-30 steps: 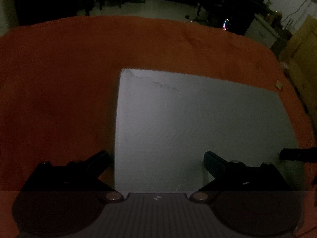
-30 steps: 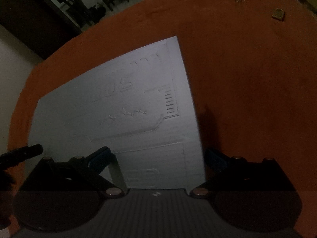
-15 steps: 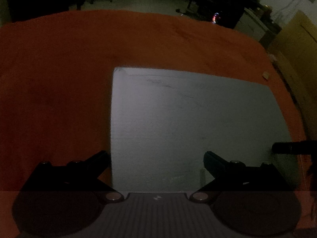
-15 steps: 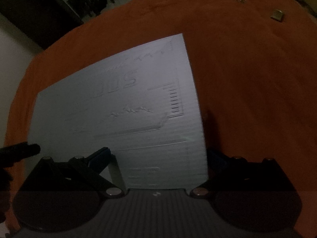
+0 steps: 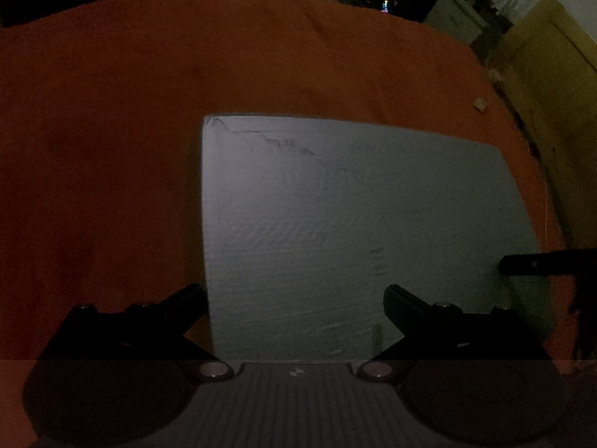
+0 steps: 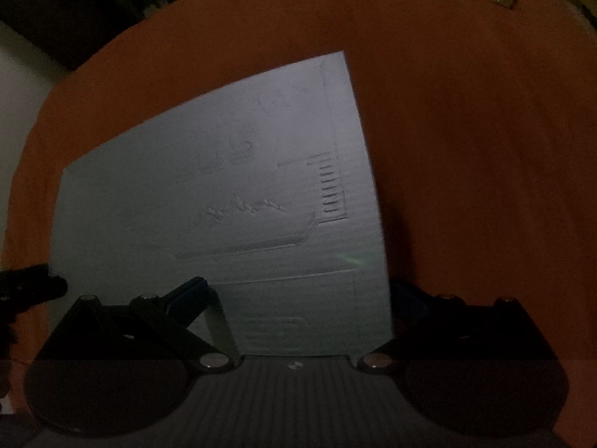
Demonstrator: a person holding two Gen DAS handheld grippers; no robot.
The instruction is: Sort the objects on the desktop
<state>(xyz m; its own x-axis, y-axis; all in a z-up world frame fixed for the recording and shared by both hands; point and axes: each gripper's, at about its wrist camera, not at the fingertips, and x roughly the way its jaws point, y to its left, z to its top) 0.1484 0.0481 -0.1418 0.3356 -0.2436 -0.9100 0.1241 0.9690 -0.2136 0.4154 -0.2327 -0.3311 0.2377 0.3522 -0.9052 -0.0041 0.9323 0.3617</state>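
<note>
On the orange table cover (image 5: 261, 56) the grey sheet (image 5: 354, 224) lay flat between the left gripper (image 5: 294, 298) and right gripper (image 6: 298, 295), both spread wide and empty, so sorting seemed hardly begun.

Dim, underexposed views with fisheye bending at edges.
</note>
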